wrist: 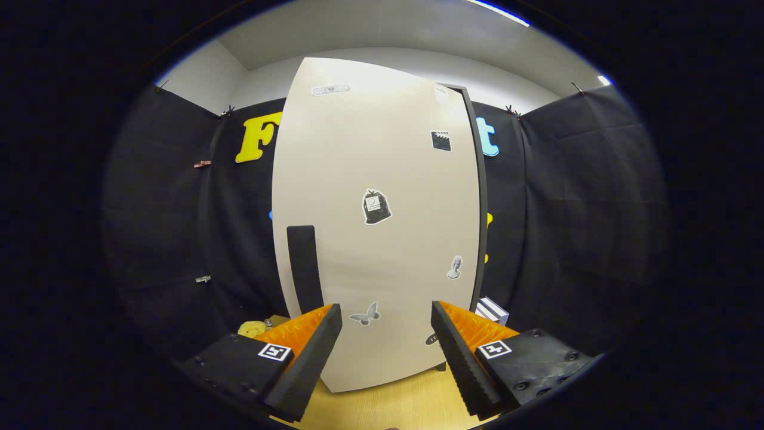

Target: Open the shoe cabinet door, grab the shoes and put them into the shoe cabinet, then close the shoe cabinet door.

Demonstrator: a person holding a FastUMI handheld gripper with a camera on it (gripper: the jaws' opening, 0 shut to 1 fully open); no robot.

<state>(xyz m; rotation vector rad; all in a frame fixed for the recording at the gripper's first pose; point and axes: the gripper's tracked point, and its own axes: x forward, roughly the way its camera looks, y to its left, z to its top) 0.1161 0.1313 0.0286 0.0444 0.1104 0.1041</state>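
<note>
Fingers spread wide apart is what I see from my end, black pads with orange ribbed backs, and nothing sits between them; the gripper holds no object. Each finger carries a small square marker tag on its black base.

Just ahead of the fingers, and rising well beyond them, stands the shoe cabinet door, a tall cream panel facing me. I see its front face; along the edge beyond the right finger a dark cabinet frame shows behind it. A black vertical handle is set low on the door, just above and beyond the left fingertip. Several stickers dot the panel: a black bag-shaped sticker near the middle, a butterfly sticker between the fingertips, a small bust sticker above the right finger, and a clapperboard sticker higher up.

Under the fingers lies a pale wooden floor, reaching up to the foot of the door. Beyond the left finger, beside the door's bottom corner, I make out a yellow soft object, too small to identify. Beyond the right finger a striped white box peeks out beside the frame. Black cloth walls close the booth on both sides, with a white ceiling overhead.
</note>
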